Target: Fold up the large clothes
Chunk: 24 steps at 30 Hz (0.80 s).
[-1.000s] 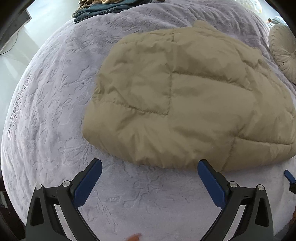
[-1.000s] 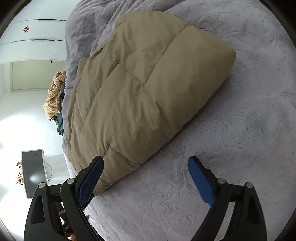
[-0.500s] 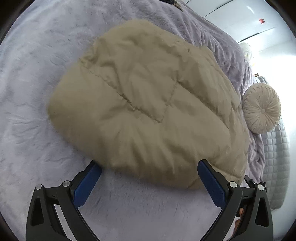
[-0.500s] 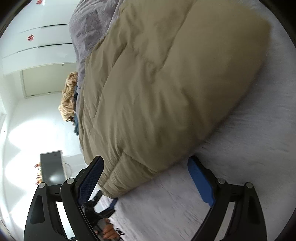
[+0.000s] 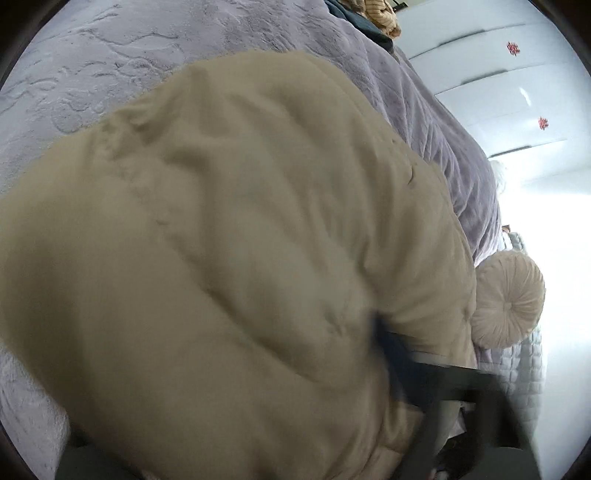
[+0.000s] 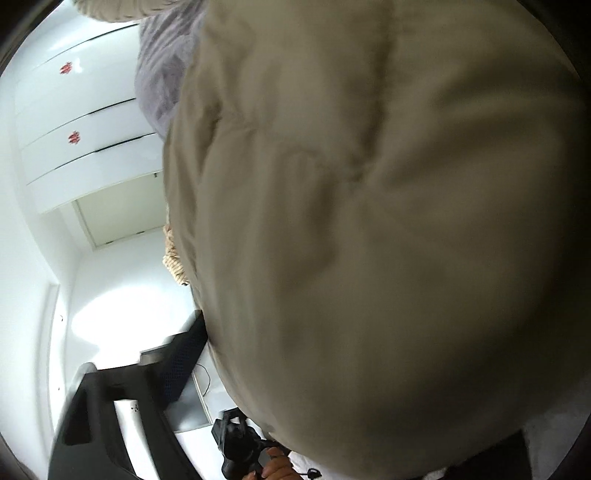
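A beige padded jacket (image 5: pixel 229 229) lies folded on the lilac bedspread (image 5: pixel 110 55) and fills most of both wrist views. My left gripper (image 5: pixel 236 380) is closing over its near edge. The right finger (image 5: pixel 391 350) digs into the fabric, and the left finger is buried under the bulge. In the right wrist view the jacket (image 6: pixel 369 221) sits between the closing jaws of my right gripper (image 6: pixel 347 380). Its left finger (image 6: pixel 177 365) stands at the fabric's edge, and the right finger is mostly hidden. Both views are blurred.
A round cream cushion (image 5: pixel 506 299) lies past the jacket on the right. A pile of other clothes (image 5: pixel 376 18) sits at the far end of the bed. White wardrobe doors (image 6: pixel 74 110) stand behind. A person's hand (image 6: pixel 275 467) holds the other gripper (image 6: pixel 236 439) low in the right wrist view.
Both grippers have dropped and rolled onto the jacket's near edge, so it now fills both views. Their jaws have narrowed from wide open, with fabric bulging between them.
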Motion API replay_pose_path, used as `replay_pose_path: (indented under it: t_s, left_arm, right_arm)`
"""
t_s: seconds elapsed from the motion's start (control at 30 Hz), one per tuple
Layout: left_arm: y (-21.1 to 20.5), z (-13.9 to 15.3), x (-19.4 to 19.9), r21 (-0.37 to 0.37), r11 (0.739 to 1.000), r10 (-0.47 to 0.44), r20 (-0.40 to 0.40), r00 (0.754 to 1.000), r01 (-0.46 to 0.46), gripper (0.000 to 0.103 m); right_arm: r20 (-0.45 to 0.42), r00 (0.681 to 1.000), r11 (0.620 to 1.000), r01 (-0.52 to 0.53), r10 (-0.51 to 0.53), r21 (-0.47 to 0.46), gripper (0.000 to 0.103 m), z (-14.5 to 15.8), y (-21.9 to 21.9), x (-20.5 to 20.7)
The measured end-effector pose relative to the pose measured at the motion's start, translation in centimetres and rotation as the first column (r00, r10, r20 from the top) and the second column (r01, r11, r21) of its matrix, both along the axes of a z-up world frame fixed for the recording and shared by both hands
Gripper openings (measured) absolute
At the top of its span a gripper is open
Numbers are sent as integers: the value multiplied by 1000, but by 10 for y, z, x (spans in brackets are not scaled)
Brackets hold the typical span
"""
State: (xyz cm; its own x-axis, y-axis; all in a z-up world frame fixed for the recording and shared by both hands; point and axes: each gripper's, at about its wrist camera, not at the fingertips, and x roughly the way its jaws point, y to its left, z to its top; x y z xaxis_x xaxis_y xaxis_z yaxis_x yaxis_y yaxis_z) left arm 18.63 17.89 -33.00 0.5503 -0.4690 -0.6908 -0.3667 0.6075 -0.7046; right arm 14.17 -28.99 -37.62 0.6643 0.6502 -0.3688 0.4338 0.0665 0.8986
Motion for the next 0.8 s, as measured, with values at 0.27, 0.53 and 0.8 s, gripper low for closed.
replay_pose_path:
  t_s: [0.27, 0.53, 0.8]
  left_arm:
    - [-9, 57, -23, 48, 994, -100, 159, 982, 93, 18]
    - [-15, 89, -81, 54, 983, -185, 178, 967, 178, 18]
    - [-2, 35, -175, 13, 977, -212, -6, 977, 212, 19]
  right_arm:
    - [92, 996, 999, -25, 21, 42, 23, 19, -3, -12]
    - [124, 988, 996, -91, 87, 22, 22, 38, -8, -57]
    - [35, 988, 989, -151, 151, -2, 24, 11, 1, -130]
